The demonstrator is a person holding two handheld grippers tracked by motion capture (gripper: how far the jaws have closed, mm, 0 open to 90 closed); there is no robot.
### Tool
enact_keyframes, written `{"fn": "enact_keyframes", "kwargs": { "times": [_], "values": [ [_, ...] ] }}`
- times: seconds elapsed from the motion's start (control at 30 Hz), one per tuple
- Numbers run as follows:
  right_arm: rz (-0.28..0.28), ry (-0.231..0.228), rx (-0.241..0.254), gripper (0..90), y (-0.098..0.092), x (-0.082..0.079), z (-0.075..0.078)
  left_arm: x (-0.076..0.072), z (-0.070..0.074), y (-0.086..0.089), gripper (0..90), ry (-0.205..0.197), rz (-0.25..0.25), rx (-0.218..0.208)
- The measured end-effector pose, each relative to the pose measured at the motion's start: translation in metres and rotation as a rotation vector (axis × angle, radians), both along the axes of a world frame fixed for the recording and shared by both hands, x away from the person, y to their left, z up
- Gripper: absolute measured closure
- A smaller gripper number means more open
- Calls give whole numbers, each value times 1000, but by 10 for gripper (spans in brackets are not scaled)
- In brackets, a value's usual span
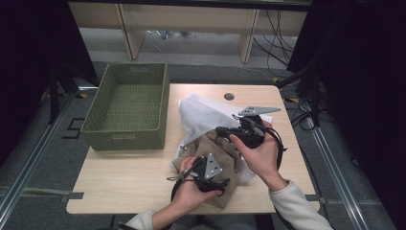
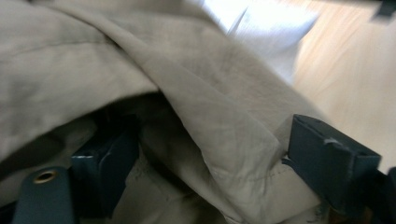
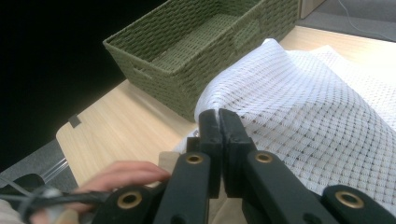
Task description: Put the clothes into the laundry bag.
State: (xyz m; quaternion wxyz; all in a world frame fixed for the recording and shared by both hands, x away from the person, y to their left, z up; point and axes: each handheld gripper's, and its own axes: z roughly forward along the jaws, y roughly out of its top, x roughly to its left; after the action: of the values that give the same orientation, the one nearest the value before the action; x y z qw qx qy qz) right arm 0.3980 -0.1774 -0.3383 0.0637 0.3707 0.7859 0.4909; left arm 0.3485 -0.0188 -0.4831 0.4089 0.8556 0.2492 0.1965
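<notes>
Left gripper [image 2: 205,154] view: jaws wide, tan cloth [image 2: 140,70] between, seemingly ungripped. Right gripper [image 3: 218,122] view: jaws closed at the white mesh [image 3: 317,93], grip unclear.

we wear cream sleeves [image 1: 297,201] and carry a black left gripper [image 1: 207,173] and a black right gripper [image 1: 246,132], each topped with a grey three-cornered plate dotted with screws, trailing black cables, their jaw arms pinned with brass-ringed rivets [image 3: 194,158].

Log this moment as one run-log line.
left gripper: jaws open around tan cloth | right gripper: jaws shut at white mesh cloth | basket: empty
</notes>
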Motion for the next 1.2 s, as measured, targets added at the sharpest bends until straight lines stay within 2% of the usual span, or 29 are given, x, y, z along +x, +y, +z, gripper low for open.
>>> {"fn": "enact_keyframes", "kwargs": {
  "times": [0.07,0.1,0.17,0.2,0.23,0.27,0.3,0.33,0.37,0.4,0.43,0.47,0.5,0.53,0.6,0.63,0.67,0.7,0.73,0.8,0.83,0.87,0.9,0.93,1.03,1.07,1.1,1.17,1.2],
  "values": [
    [-7,-1,-9,900,-1,0,1,2,-3,-1,256,4,-1,12],
    [-1,-1,2,900,0,0,0,5,-9,-2,305,0,-2,44],
    [4,3,1,900,0,0,0,8,-12,-1,383,12,12,36],
    [4,2,-1,900,0,0,0,9,-12,1,435,14,2,71],
    [-7,-9,-22,900,0,-1,1,10,-13,1,477,8,6,58],
    [4,9,-10,900,1,-1,0,11,-13,2,522,13,8,58],
    [8,-4,-7,900,2,0,-1,13,-14,3,573,9,0,57],
    [7,3,-6,900,2,-1,-1,15,-15,3,623,21,5,36],
    [10,6,-4,900,2,-1,0,17,-13,6,677,36,-5,56],
    [11,10,-6,900,3,-2,0,19,-14,6,728,33,-2,31],
    [5,4,-20,900,2,-2,1,20,-12,8,773,47,-3,31],
    [14,0,-10,900,3,-2,0,21,-12,8,815,43,14,-5],
    [4,-9,-27,900,3,-3,1,23,-10,10,843,55,7,-3],
    [17,3,-10,900,4,-3,1,24,-9,10,856,55,18,-29],
    [13,-9,-23,900,3,-4,3,26,-4,12,868,54,40,-64],
    [12,-9,-23,900,3,-5,4,28,0,13,871,46,47,-84],
    [26,2,1,900,4,-6,4,29,4,14,874,29,57,-106],
    [21,5,4,900,4,-7,5,30,10,15,875,25,59,-113],
    [16,13,3,900,4,-9,7,32,14,15,876,15,69,-146],
    [37,-34,3,900,3,-9,8,36,25,17,877,-14,76,-177],
    [37,-35,13,900,4,-10,10,38,31,18,878,-30,86,-189],
    [20,-18,25,900,4,-13,12,40,37,20,879,-45,95,-207],
    [31,-21,32,900,4,-14,13,42,43,21,879,-61,97,-218],
    [43,-45,38,900,4,-14,13,42,49,21,880,-69,101,-251],
    [32,-48,55,900,4,-19,19,42,70,24,881,-123,111,-302],
    [44,-66,59,900,3,-20,20,41,77,25,881,-137,114,-322],
    [46,-65,68,900,2,-21,23,40,83,26,881,-152,112,-338],
    [50,-97,85,900,-1,-23,27,37,94,27,881,-178,114,-356],
    [42,-98,95,900,-1,-25,29,36,97,28,880,-187,114,-363]
  ]
}}
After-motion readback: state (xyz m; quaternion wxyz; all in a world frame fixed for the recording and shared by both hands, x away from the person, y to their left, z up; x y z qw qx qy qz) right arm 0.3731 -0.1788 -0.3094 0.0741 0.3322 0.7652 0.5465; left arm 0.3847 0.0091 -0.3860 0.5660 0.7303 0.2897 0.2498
